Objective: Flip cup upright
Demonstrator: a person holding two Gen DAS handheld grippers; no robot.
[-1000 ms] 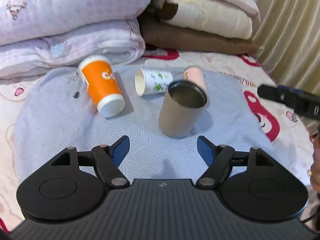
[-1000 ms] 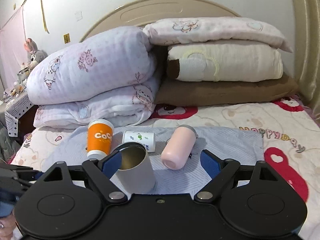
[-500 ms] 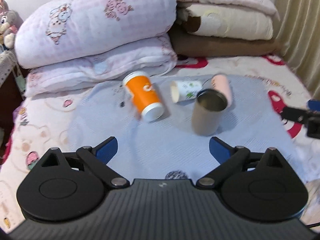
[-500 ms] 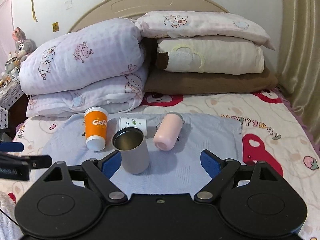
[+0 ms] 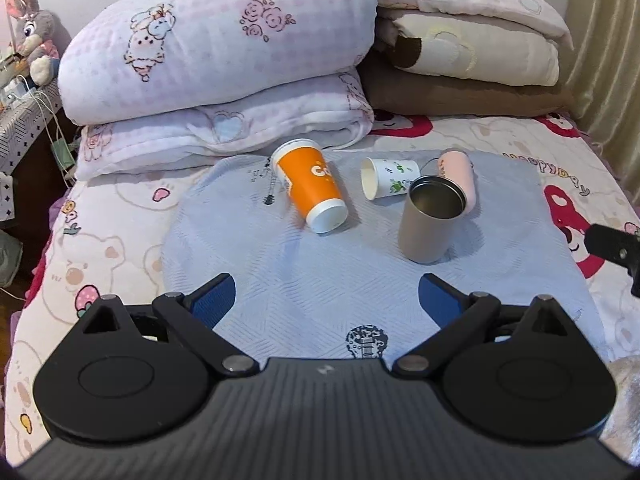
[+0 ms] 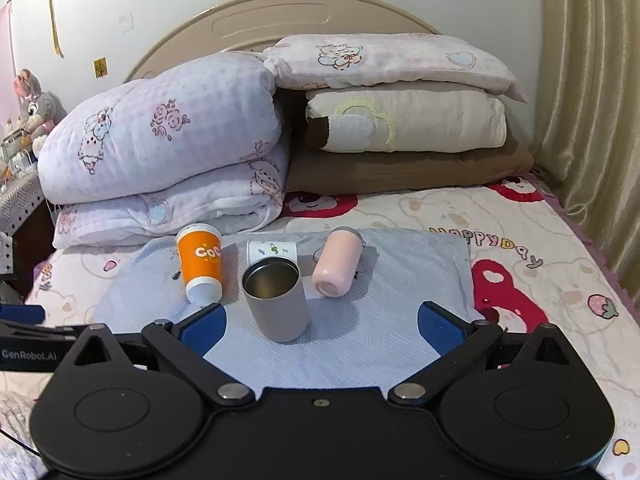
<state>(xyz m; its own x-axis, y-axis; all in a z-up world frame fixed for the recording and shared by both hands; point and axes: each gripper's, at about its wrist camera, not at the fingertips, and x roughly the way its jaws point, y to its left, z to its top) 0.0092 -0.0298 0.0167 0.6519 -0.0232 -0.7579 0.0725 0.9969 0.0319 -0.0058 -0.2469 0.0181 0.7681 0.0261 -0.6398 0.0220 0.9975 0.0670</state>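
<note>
A grey metal cup (image 5: pixel 428 224) (image 6: pixel 276 304) stands upright, mouth up, on a pale blue cloth (image 5: pixel 320 280). An orange paper cup (image 5: pixel 312 184) (image 6: pixel 200 264), a white paper cup (image 5: pixel 386 178) (image 6: pixel 272 250) and a pink tumbler (image 5: pixel 460 176) (image 6: pixel 338 262) lie on their sides behind it. My left gripper (image 5: pixel 326 300) is open and empty, held back from the cups. My right gripper (image 6: pixel 322 326) is open and empty, just short of the grey cup.
Folded quilts and pillows (image 6: pixel 180 148) are stacked at the bed's head behind the cups. A curtain (image 6: pixel 592 120) hangs on the right. A bedside stand with a plush toy (image 5: pixel 32 32) is at the left. The right gripper's tip shows in the left wrist view (image 5: pixel 616 244).
Both grippers have pulled back and away from the cups, so the cups look smaller and farther. The left jaws have opened wider. The cups have not moved.
</note>
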